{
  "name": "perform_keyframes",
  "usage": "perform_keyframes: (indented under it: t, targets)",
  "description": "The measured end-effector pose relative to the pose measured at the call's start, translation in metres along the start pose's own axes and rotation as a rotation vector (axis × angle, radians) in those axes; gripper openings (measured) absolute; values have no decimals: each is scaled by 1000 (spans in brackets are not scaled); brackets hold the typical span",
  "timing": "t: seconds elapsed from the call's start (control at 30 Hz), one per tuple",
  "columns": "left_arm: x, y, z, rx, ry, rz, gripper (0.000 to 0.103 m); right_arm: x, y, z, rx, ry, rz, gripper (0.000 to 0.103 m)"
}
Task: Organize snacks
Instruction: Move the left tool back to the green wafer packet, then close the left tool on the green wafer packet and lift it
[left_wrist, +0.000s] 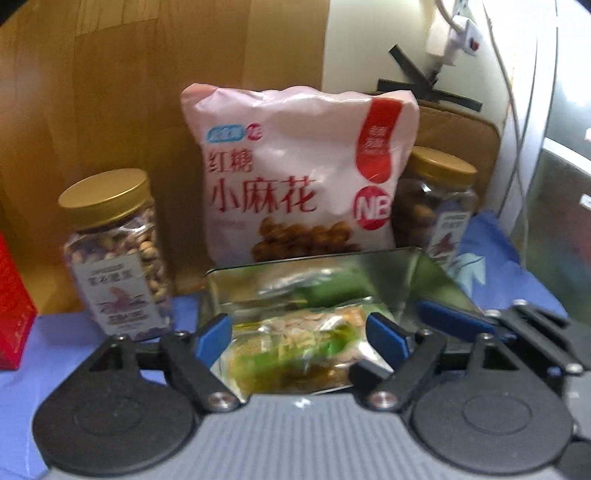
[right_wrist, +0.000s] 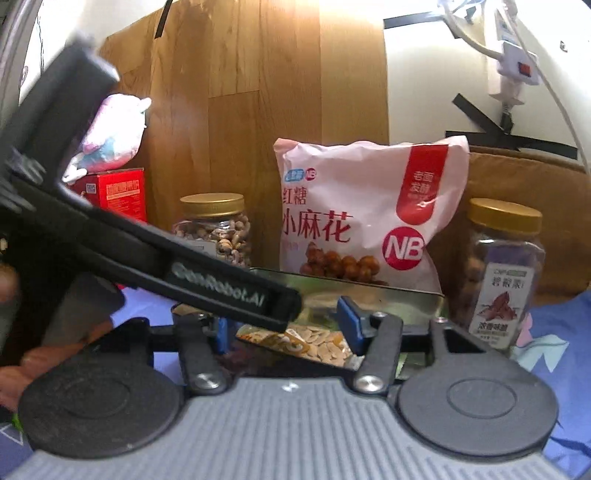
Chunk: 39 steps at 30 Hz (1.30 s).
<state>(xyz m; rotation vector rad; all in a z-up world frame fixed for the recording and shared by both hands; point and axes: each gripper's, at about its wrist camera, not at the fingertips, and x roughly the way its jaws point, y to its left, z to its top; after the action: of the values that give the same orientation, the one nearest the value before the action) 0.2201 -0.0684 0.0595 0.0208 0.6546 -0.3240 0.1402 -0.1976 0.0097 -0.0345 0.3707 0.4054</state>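
A shiny metal tin (left_wrist: 417, 269) lies open on the blue cloth, with green snack packets (left_wrist: 317, 288) inside. My left gripper (left_wrist: 301, 334) is shut on a clear packet of seeds (left_wrist: 299, 347) and holds it at the tin's near edge. My right gripper (right_wrist: 284, 326) is at the same tin (right_wrist: 406, 299), with the seed packet (right_wrist: 317, 341) between its blue pads (right_wrist: 349, 321); the left gripper's black body crosses in front of its left finger, so its grip is unclear. The right gripper's fingers also show in the left wrist view (left_wrist: 454, 317).
A pink snack bag (left_wrist: 295, 173) stands behind the tin against a wood panel. Gold-lidded jars stand to the left (left_wrist: 114, 251) and right (left_wrist: 439, 206). A red box (right_wrist: 118, 192) with a plush toy (right_wrist: 110, 133) on top is at far left. A power strip (right_wrist: 513, 70) hangs on the wall.
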Motion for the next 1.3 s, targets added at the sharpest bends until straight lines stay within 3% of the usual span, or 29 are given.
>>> perform_keyframes:
  t: [0.07,0.17,0.3,0.4,0.57,0.77,0.8,0.83,0.93,0.97,1.07,1.17,1.23,1.3]
  targets:
    - [-8,3,-1,-8,-1,-49,89,-14,-4,-1,19,-11,14,62]
    - [-45,8,-9,1,-69,-77,85,-37,-12,-4,83,-16,33,62]
    - [-94,39,-28,-75,-103,-120,85,-53,-16,-22,240,78,182,62]
    - [-121,74,-58,-155,-78,-87,85,-48,-7,-40,310,169,258,60]
    - [-143,118,-111,-253,6,-6,85,-38,28,-55,266,266,300,60]
    - [-136,139,-149,-350,89,-2,79,-14,58,-54,207,321,256,63]
    - [-131,138,-153,-359,109,-12,70,-12,61,-56,196,327,239,63]
    - [-129,138,-156,-365,112,-19,69,-14,63,-56,187,312,203,61]
    - [-132,127,-160,-325,100,-26,69,-27,69,-53,76,221,-18,63]
    - [-132,125,-159,-322,104,-37,69,-34,68,-50,82,198,-27,63]
    - [-138,125,-161,-338,97,-77,70,-51,69,-43,192,204,160,63]
    - [-141,128,-164,-348,90,-90,70,-53,89,-46,197,296,368,62]
    - [-141,130,-165,-349,91,-88,70,-49,106,-53,153,354,409,61]
    - [-138,131,-164,-347,100,-83,69,-39,120,-59,96,387,377,61]
